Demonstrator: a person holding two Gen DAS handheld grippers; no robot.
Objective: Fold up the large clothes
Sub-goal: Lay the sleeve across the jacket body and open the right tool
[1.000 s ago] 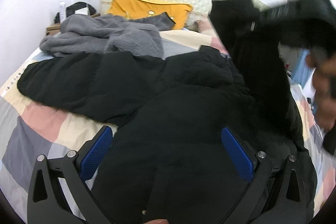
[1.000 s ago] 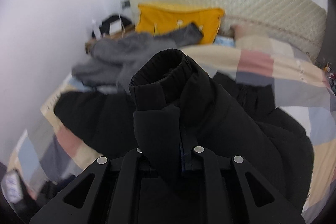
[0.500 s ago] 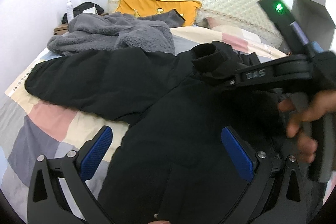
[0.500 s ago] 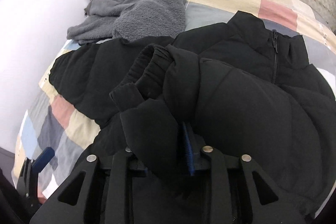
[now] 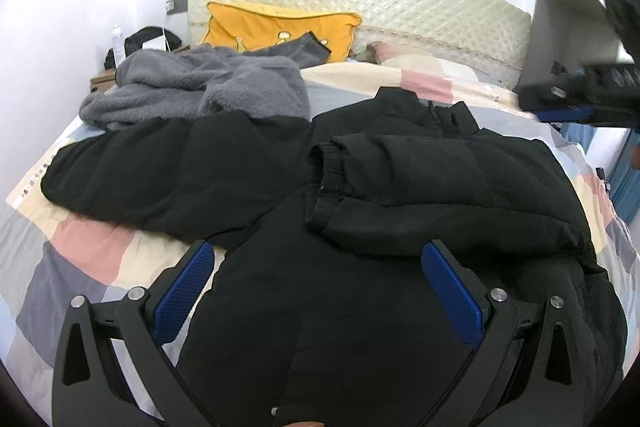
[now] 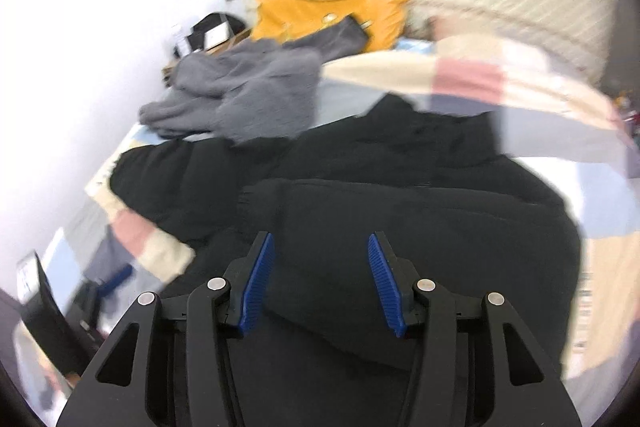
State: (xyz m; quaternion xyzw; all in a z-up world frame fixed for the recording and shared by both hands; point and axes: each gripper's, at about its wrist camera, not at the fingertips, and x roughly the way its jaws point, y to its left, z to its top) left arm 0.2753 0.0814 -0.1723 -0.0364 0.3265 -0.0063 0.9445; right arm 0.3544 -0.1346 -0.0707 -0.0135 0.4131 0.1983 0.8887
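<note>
A black puffer jacket [image 5: 360, 307] lies spread on the bed. Its right sleeve [image 5: 420, 179] is folded across the chest, cuff pointing left. Its left sleeve [image 5: 160, 175] stretches out to the left. My left gripper [image 5: 316, 283] is open and empty, hovering over the jacket's lower body. My right gripper [image 6: 322, 271] is open and empty just above the folded sleeve [image 6: 400, 227]; it also shows at the right edge of the left wrist view [image 5: 576, 107]. The jacket fills the lower right wrist view [image 6: 280, 367].
A grey fleece garment [image 5: 200, 87] lies behind the jacket. A yellow pillow [image 5: 276, 27] leans on the quilted headboard [image 5: 400, 3]. The bedspread [image 5: 80, 247] is checked in pink, cream and grey. A nightstand with a bottle [image 5: 116, 39] stands at the far left.
My right gripper carried the sleeve across the jacket, laid it on the chest, opened and pulled back to the right. The left gripper stayed open over the lower jacket.
</note>
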